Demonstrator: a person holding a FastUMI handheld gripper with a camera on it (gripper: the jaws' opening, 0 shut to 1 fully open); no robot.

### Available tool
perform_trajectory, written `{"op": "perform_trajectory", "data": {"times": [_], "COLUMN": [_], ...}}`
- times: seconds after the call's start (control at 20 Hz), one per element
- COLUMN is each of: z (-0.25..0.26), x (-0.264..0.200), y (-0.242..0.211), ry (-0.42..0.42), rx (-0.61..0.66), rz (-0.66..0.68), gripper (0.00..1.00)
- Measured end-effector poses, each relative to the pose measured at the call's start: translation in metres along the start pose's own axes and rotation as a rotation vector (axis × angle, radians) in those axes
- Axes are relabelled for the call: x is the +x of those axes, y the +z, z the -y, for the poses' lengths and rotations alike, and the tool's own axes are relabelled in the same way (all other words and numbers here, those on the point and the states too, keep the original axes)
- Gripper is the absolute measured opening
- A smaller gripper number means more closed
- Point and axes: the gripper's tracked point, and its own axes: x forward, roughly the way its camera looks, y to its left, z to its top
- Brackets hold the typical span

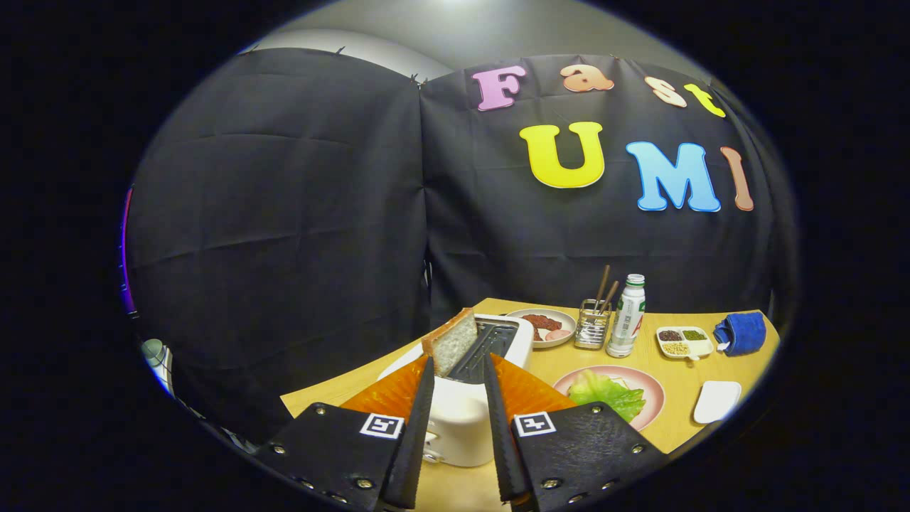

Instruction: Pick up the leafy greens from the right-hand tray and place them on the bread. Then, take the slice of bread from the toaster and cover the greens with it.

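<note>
**Q:** What does the figure show, and where do the task's things lie?

**A:** In the lower centre of the frame my gripper [458,370] stands open, its two fingers spread about as wide as the white plastic toaster [462,409] just ahead of them. They grasp nothing. A thick, pale slice of bread with a brown crust [451,341] stands tilted in the toaster's slot, above and just left of my left fingertip. Lower right, the crinkled light-green leafy greens [606,393] lie on a round pink-rimmed plate [654,398], beyond my right finger. I see no bread under the leaves; whether a slice is hidden there I cannot tell.

**Q:** How will the slice handle?

**A:** I judge it light, soft and easily crushed. It stands well clear of the slot, so my fingers can close across its two flat faces near the upper edge, with gentle pressure. The crust is the firmer part, and a hold near it should dent the crumb less.

**Q:** And the greens?

**A:** Limp, thin and light, likely to fold or tear. A pinch on the bunched middle should carry them better than one on a frilled edge.

**Q:** What else stands on the light wooden table [718,370]?

**A:** In the mid right of the frame stand a wire holder with brown sticks [592,323], a white bottle with a green cap [627,316], a divided white dish of small beans [684,342] and a rolled blue cloth [741,333].
</note>
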Motion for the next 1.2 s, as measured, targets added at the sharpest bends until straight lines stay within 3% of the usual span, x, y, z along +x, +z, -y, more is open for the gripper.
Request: {"op": "perform_trajectory", "data": {"times": [0.25,0.7,0.8,0.85,0.95,1.2], "z": [-0.013,-0.007,-0.007,-0.006,-0.011,-0.003], "x": [0.034,0.077,0.074,0.075,0.079,0.076], "y": [-0.001,-0.008,-0.012,-0.011,-0.011,0.009], "ry": [-0.080,-0.202,-0.215,-0.224,-0.190,-0.158], "rx": [-0.061,-0.041,-0.014,-0.020,-0.036,-0.031], "rz": [-0.008,-0.044,-0.060,-0.064,-0.064,-0.028], "gripper": [0.42,0.42,0.16,0.12,0.07,0.07]}}
